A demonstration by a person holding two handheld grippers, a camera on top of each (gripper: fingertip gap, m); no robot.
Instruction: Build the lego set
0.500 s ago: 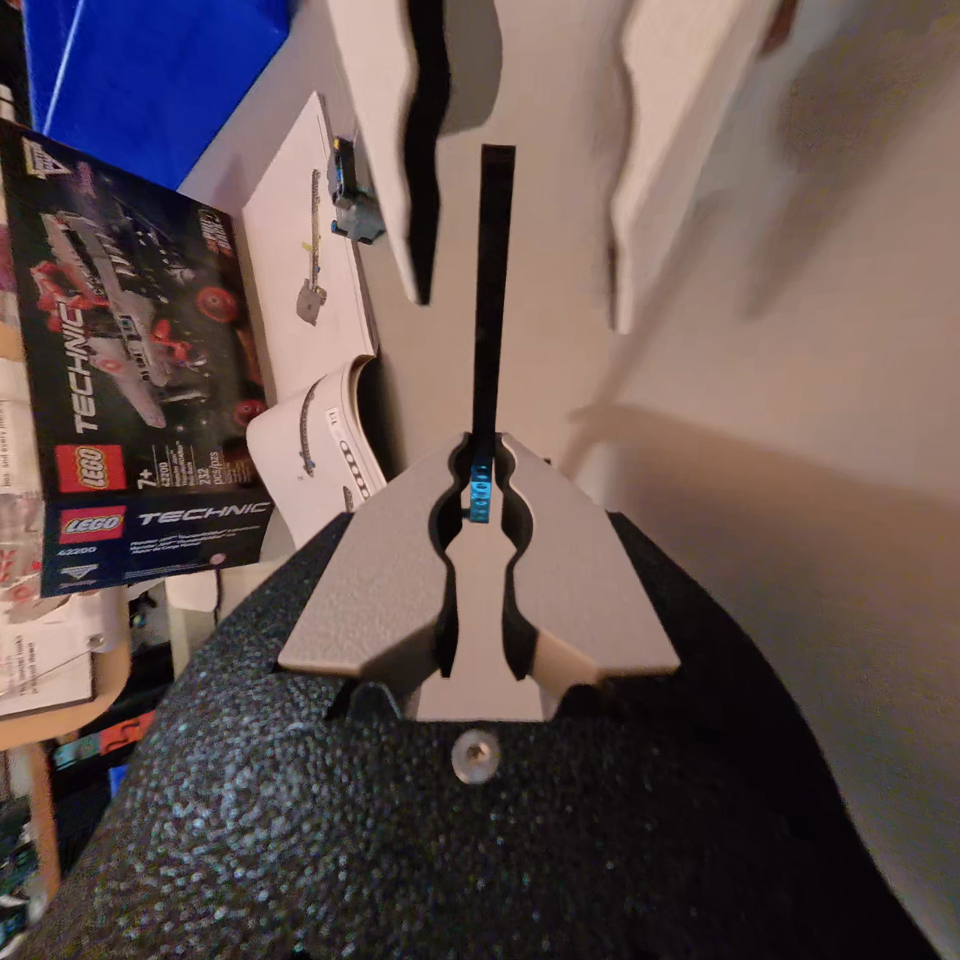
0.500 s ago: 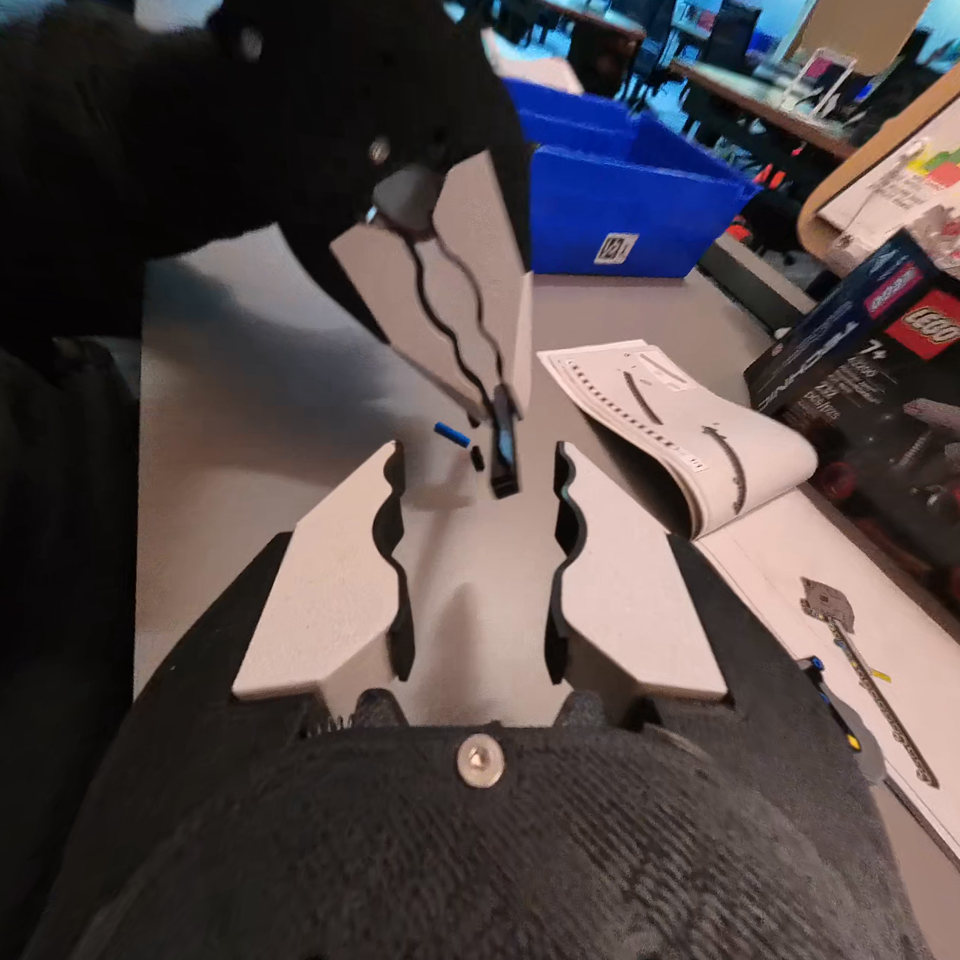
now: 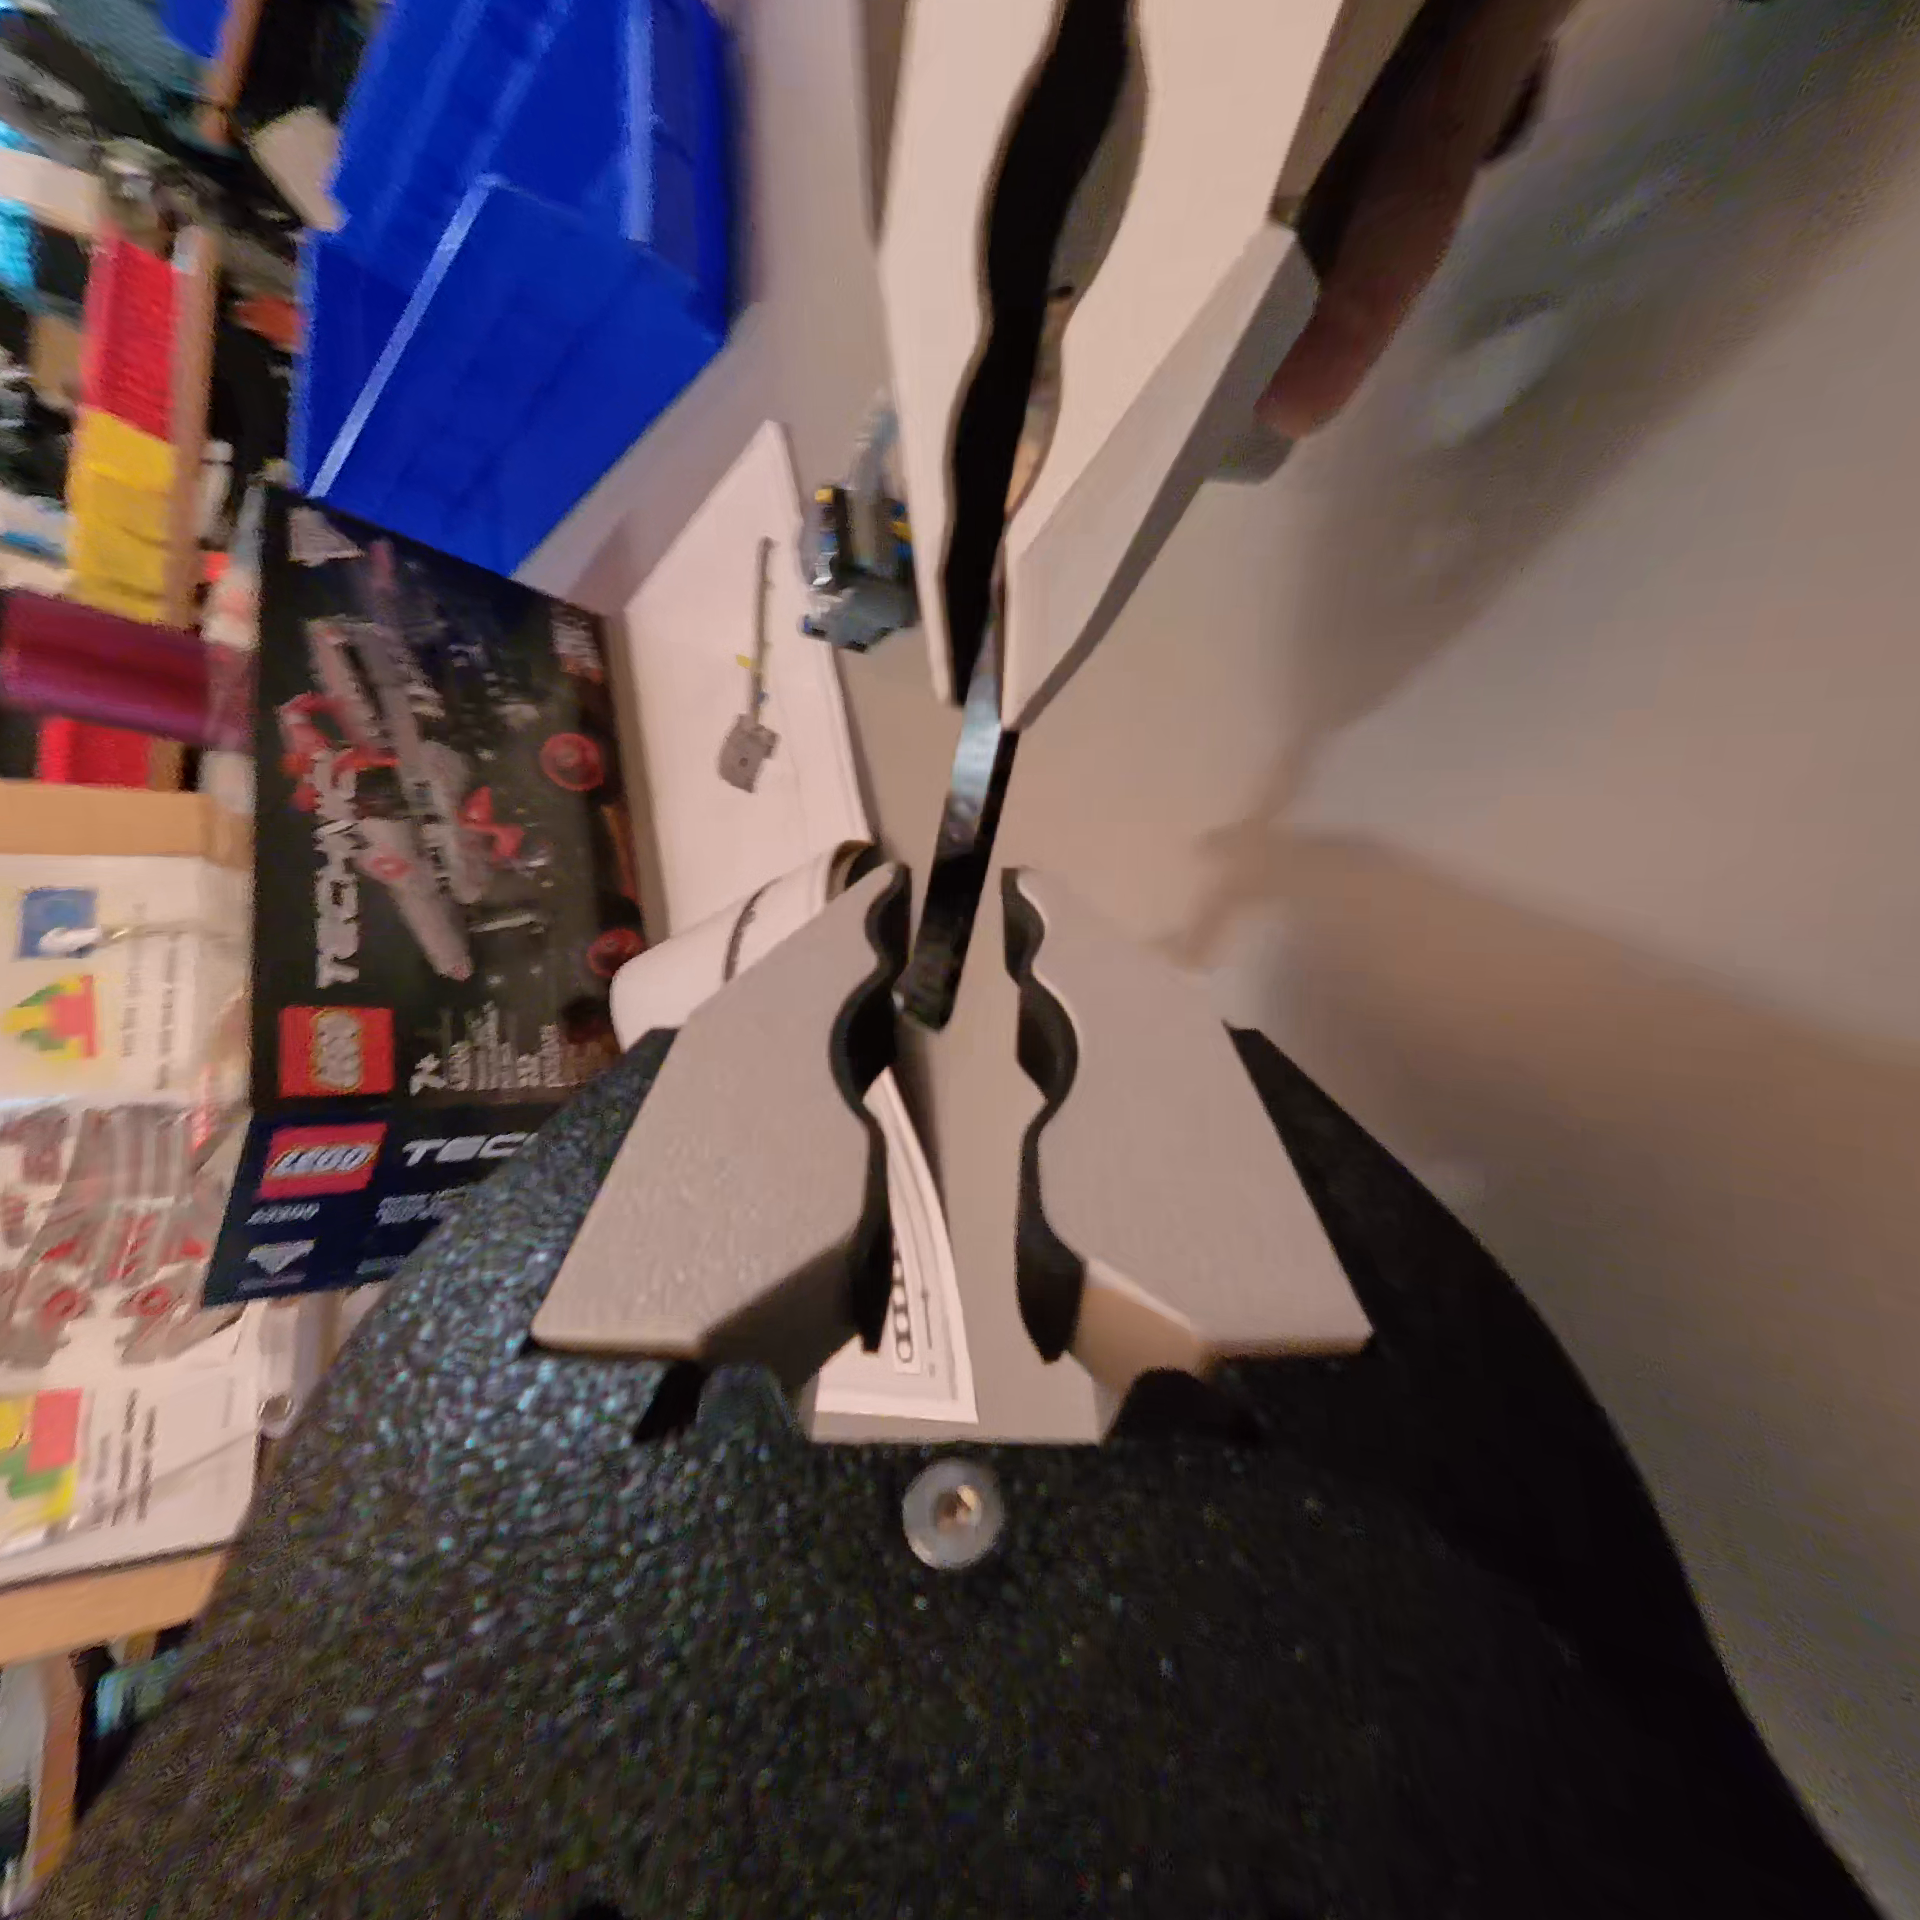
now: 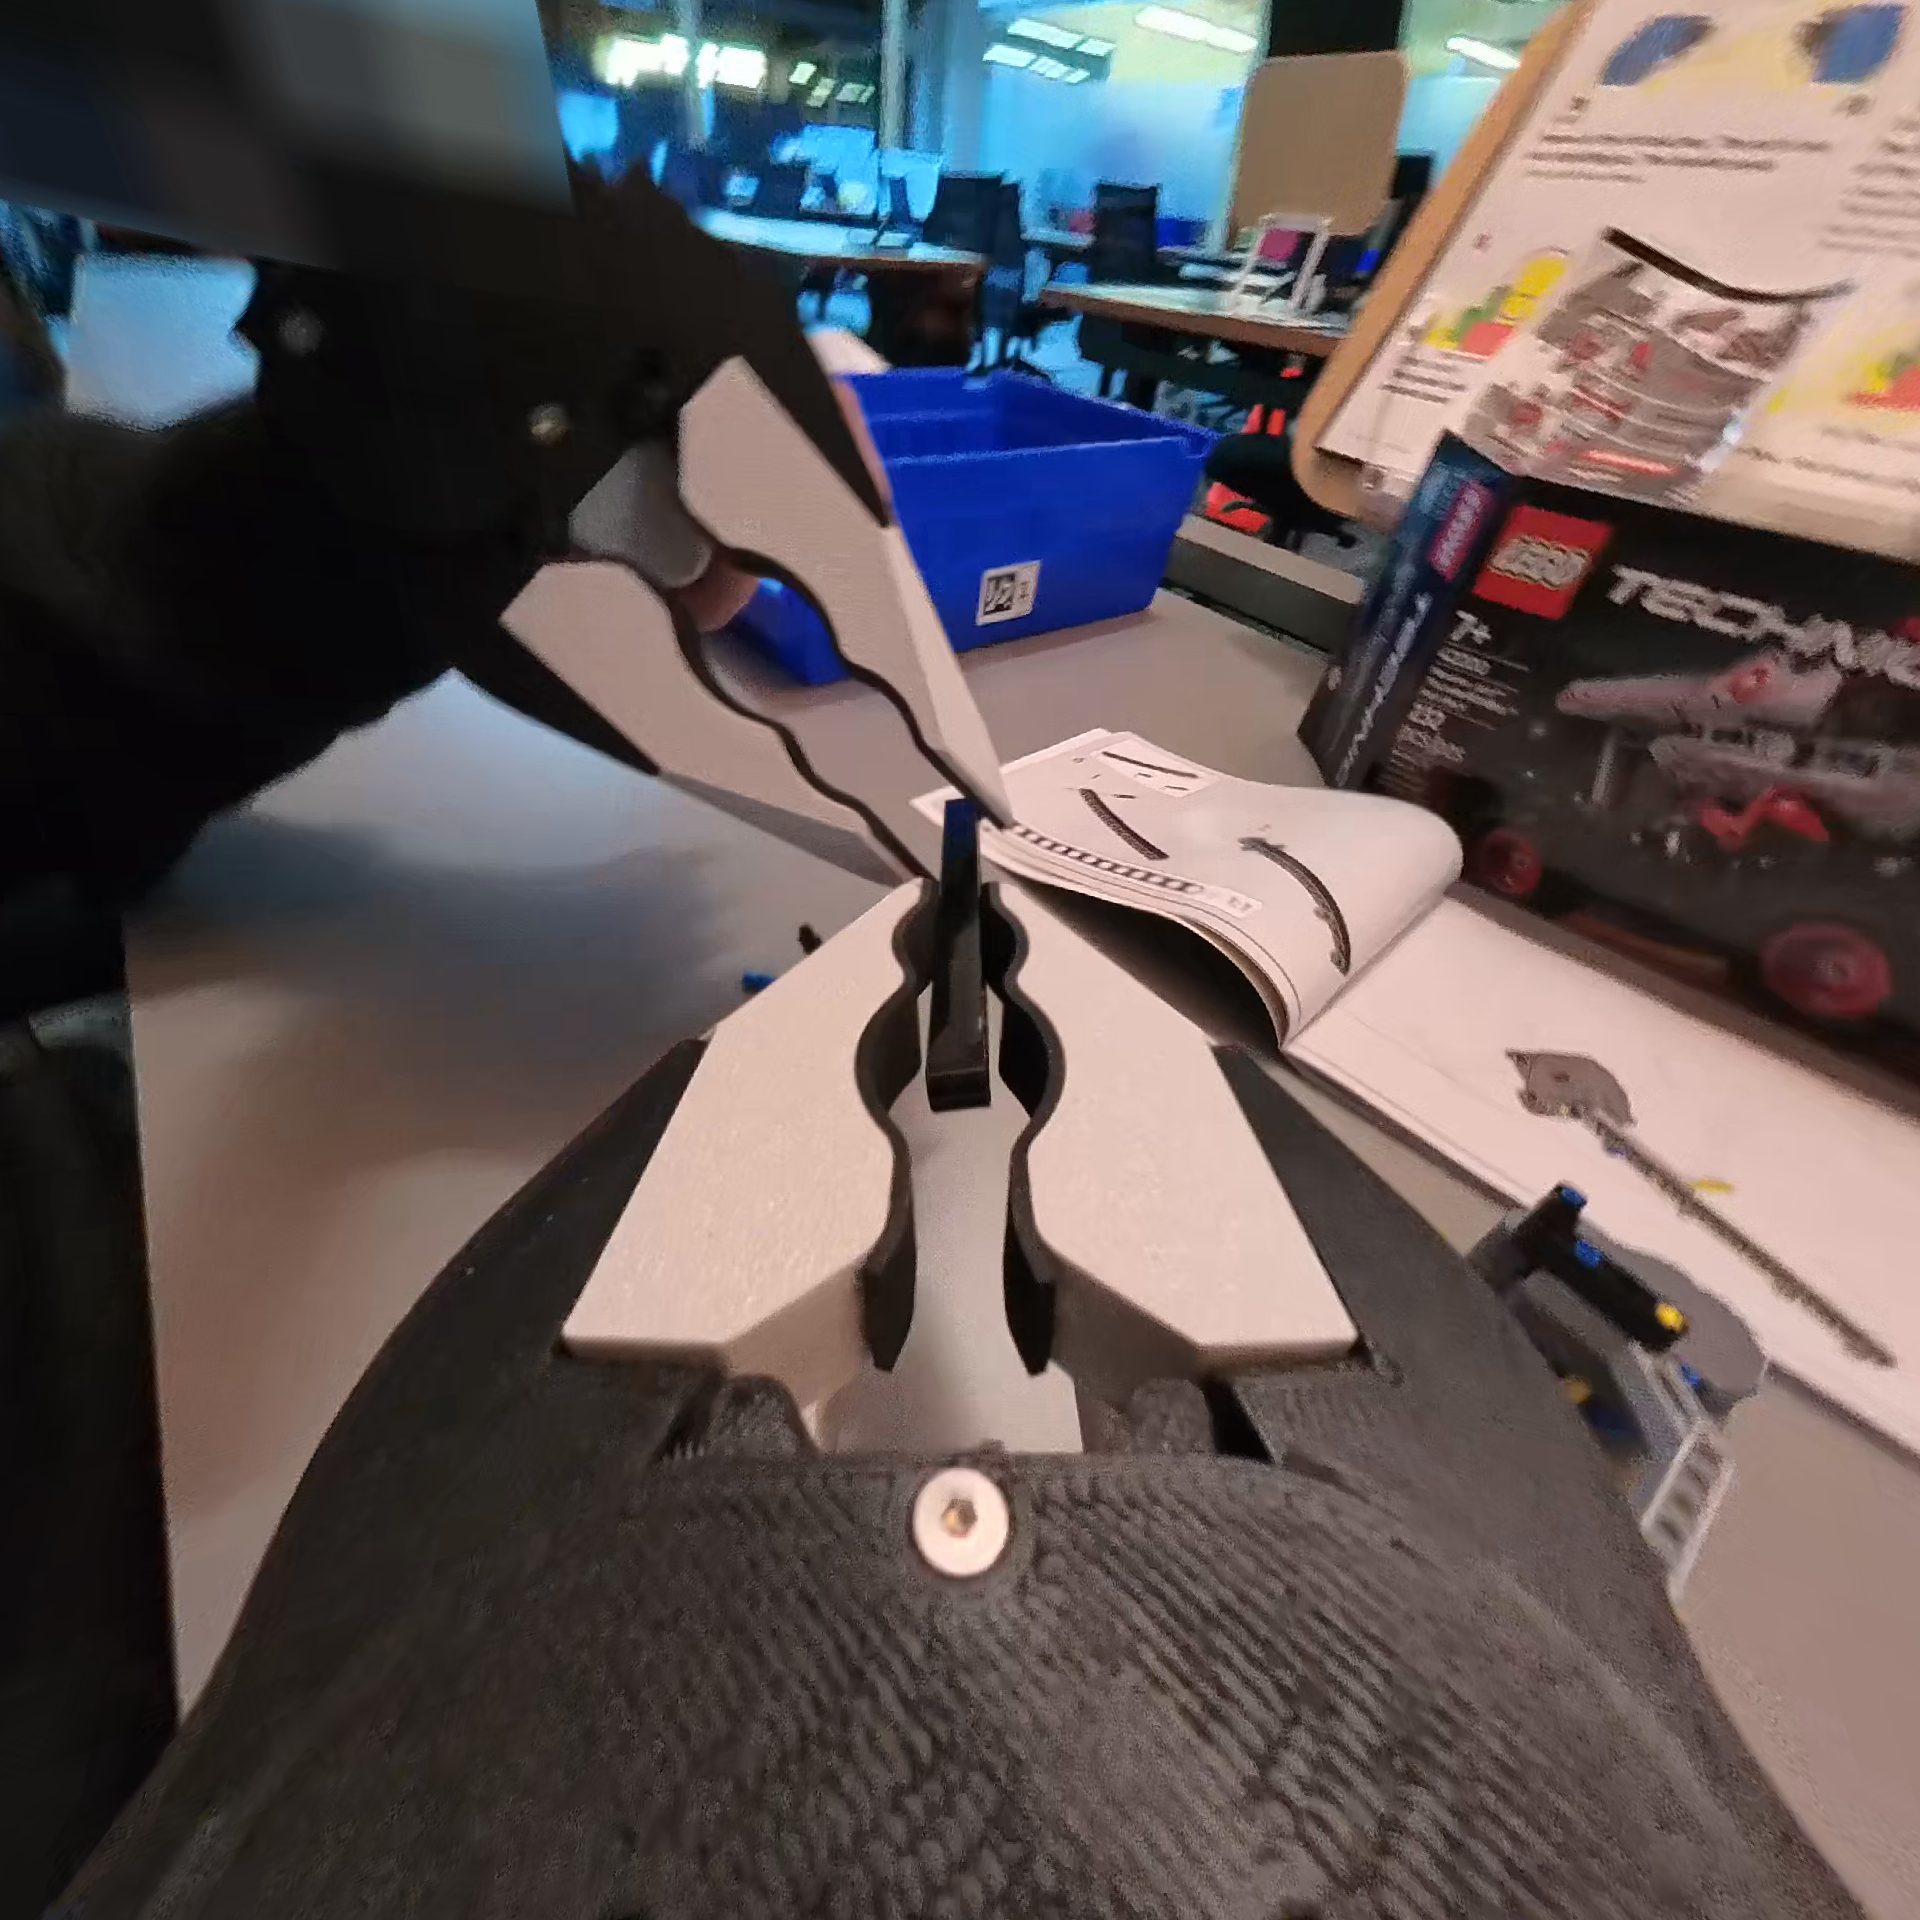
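Observation:
A long black Lego beam (image 3: pixel 961 831) runs between my two grippers above the grey table. My right gripper (image 4: pixel 956 899) is shut on the black beam (image 4: pixel 956 997), whose near end sticks back between its fingers. In the left wrist view the right gripper (image 3: pixel 982 712) comes in from the top, closed on the beam's far part. My left gripper (image 3: pixel 954 883) is narrowly open, and the beam's end lies loose in the gap between its fingers. In the right wrist view the left gripper (image 4: pixel 966 852) meets mine tip to tip.
An open instruction booklet (image 4: pixel 1299 862) lies on the table to the right, with a small grey partial build (image 4: pixel 1600 1320) beside it. The Lego box (image 4: pixel 1662 727) stands behind. A blue bin (image 4: pixel 1018 488) sits at the back. Small loose pins (image 4: pixel 758 977) lie on the table.
My right gripper moved in and shut on the black beam. My left gripper, shut on the beam before, has opened a little. Both views have shifted and blurred.

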